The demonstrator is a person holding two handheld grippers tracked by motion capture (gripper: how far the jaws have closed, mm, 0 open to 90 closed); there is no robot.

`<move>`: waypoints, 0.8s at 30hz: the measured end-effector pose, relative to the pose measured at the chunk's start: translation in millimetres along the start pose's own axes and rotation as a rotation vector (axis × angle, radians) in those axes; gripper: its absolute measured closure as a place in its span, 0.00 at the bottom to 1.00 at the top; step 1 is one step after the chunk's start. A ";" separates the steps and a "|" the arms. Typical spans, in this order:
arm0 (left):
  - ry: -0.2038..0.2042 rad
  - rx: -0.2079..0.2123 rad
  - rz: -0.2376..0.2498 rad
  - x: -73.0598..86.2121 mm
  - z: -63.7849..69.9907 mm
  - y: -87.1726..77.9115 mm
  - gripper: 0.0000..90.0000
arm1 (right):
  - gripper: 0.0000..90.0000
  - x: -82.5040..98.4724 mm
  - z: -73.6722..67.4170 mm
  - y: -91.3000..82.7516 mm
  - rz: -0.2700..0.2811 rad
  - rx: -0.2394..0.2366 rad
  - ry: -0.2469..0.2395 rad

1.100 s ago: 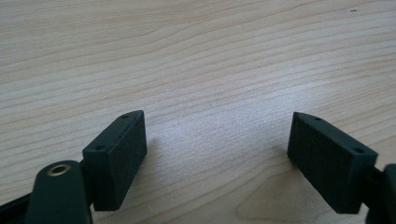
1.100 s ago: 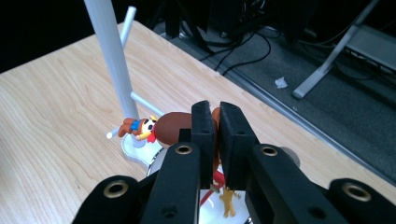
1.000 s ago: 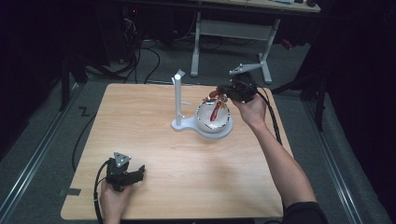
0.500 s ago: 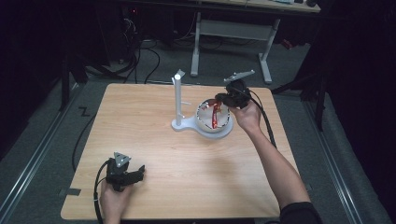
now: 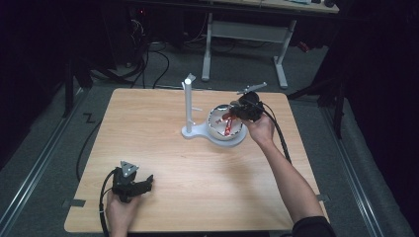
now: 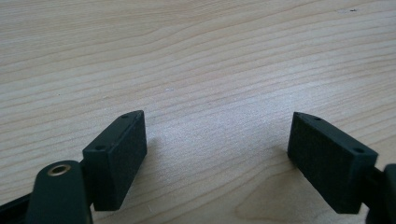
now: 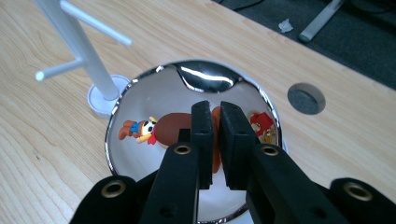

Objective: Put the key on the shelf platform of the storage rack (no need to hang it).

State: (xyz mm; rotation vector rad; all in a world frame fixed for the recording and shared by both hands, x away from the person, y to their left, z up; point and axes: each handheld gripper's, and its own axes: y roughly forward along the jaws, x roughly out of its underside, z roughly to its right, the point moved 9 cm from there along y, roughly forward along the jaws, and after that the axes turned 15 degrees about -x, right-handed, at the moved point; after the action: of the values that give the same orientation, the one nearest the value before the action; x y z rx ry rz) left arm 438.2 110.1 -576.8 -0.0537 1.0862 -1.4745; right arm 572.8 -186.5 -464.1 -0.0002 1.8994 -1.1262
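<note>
A shiny metal bowl (image 5: 217, 132) (image 7: 205, 77) sits on the round base of a white stand, right of the table's middle. My right gripper (image 5: 235, 115) (image 7: 216, 110) hangs over the bowl and is shut on a cartoon toy figure (image 7: 163, 129) with a brown body and red and orange parts; an orange strip of it shows between the jaws. The toy (image 5: 228, 124) hangs down into the bowl. My left gripper (image 5: 145, 184) (image 6: 217, 149) rests near the front left of the wooden table, open, with bare wood between its jaws.
The white stand (image 5: 188, 101) (image 7: 88, 58) with short side pegs rises just left of the bowl. A grey round plug (image 7: 306, 98) sits in the tabletop behind the bowl. A desk frame and cables stand on the floor beyond the table.
My right gripper has sunk with the toy toward the bowl and shifted a little left. The left gripper has stayed where it was.
</note>
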 end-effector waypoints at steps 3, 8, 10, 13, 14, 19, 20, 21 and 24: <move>0.000 0.000 0.003 -0.3 -0.1 0.1 0.22 | 0.93 6.3 3.2 2.6 -0.002 -0.003 0.018; -0.001 -0.001 0.003 -0.2 0.0 0.2 0.22 | 0.90 9.4 5.6 -1.4 0.033 -0.015 0.040; 0.012 0.004 0.006 -0.5 -0.3 0.3 0.22 | 0.89 10.4 5.2 -3.6 0.040 -0.010 0.033; 0.014 0.005 0.007 -0.6 -0.4 0.4 0.22 | 0.86 11.4 4.4 -8.6 0.062 -0.017 0.036; 0.014 0.005 0.007 -0.6 -0.4 0.4 0.22 | 0.86 11.6 4.2 -10.5 0.070 -0.019 0.037; 0.018 0.007 0.008 -0.6 -0.4 0.4 0.22 | 0.82 13.1 5.2 -22.8 0.101 -0.019 0.042; 0.019 0.007 0.009 -0.7 -0.4 0.5 0.22 | 0.81 13.2 5.9 -25.3 0.109 -0.019 0.044; 0.019 0.007 0.009 -0.7 -0.4 0.5 0.22 | 0.79 13.6 6.4 -28.2 0.115 -0.019 0.048; 0.018 0.007 0.008 -0.6 -0.4 0.4 0.22 | 0.75 15.0 7.9 -36.4 0.137 -0.014 0.053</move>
State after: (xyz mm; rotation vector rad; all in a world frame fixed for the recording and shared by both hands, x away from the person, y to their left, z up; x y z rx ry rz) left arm 438.5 110.9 -577.0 -0.0311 1.0943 -1.4738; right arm 554.4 -219.5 -450.5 0.1513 1.9235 -1.0292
